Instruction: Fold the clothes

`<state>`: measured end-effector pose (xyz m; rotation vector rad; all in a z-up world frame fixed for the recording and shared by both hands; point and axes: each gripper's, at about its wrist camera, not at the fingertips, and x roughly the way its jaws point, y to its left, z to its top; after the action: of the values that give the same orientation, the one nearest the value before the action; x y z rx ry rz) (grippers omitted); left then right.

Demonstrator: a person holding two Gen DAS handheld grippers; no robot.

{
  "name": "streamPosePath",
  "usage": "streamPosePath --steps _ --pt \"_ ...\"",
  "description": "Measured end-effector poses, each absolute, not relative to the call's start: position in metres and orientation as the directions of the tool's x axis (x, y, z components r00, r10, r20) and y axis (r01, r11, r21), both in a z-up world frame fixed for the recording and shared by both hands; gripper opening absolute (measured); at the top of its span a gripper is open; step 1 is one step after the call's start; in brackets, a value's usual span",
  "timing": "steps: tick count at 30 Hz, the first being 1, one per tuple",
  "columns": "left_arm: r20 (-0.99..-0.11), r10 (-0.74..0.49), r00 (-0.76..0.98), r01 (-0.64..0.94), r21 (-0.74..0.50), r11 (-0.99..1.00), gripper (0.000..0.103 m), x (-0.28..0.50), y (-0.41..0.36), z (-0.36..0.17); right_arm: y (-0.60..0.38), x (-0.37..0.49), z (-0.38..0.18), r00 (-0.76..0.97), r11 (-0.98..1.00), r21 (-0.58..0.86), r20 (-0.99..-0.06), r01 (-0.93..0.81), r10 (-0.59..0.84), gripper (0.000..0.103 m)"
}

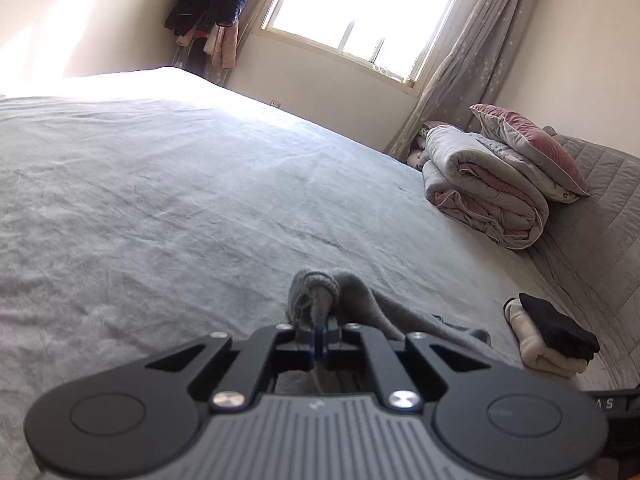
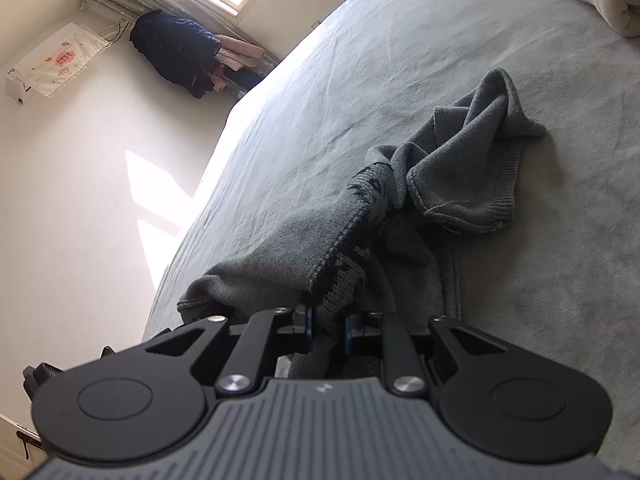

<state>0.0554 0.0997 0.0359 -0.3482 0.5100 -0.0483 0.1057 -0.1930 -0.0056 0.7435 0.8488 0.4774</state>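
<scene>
On the wide grey bed (image 1: 160,184), one grey knitted garment (image 2: 400,208) lies crumpled, its long axis running from your two claws up and away toward the right of the right wrist view. Your left claw (image 1: 319,334) is pressed together, pinching a bunched fold of that garment, which rises just ahead of its tips. Your right claw (image 2: 328,326) is partly spread with the ribbed hem lying between the jaws; whether the pads press on it you cannot tell. Both claws sit at the garment's near end. Beyond, count one rolled quilt (image 1: 484,188) with one pillow (image 1: 532,148) on top, and one small stack of two folded pieces (image 1: 548,340), black over cream.
</scene>
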Motion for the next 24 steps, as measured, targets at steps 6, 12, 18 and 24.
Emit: streamPosePath --steps 6,12,18,24 --pt "-0.414 -0.078 0.907 -0.02 -0.227 0.974 0.003 0.062 0.092 0.08 -0.19 0.103 -0.001 0.593 0.696 0.708 -0.51 -0.123 0.623 0.044" --pt "-0.386 0.005 0.923 -0.039 -0.078 0.996 0.003 0.079 0.084 0.103 -0.177 0.105 -0.007 0.537 0.717 0.679 -0.551 -0.156 0.639 0.045" --pt "-0.371 0.111 0.922 -0.117 0.007 0.993 0.003 0.109 0.096 0.106 -0.172 0.105 -0.013 0.519 0.756 0.635 -0.596 -0.163 0.613 0.045" --pt "-0.387 0.183 0.904 -0.184 0.034 0.982 0.003 0.138 0.115 0.102 -0.18 0.112 -0.022 0.514 0.762 0.636 -0.616 -0.123 0.597 0.046"
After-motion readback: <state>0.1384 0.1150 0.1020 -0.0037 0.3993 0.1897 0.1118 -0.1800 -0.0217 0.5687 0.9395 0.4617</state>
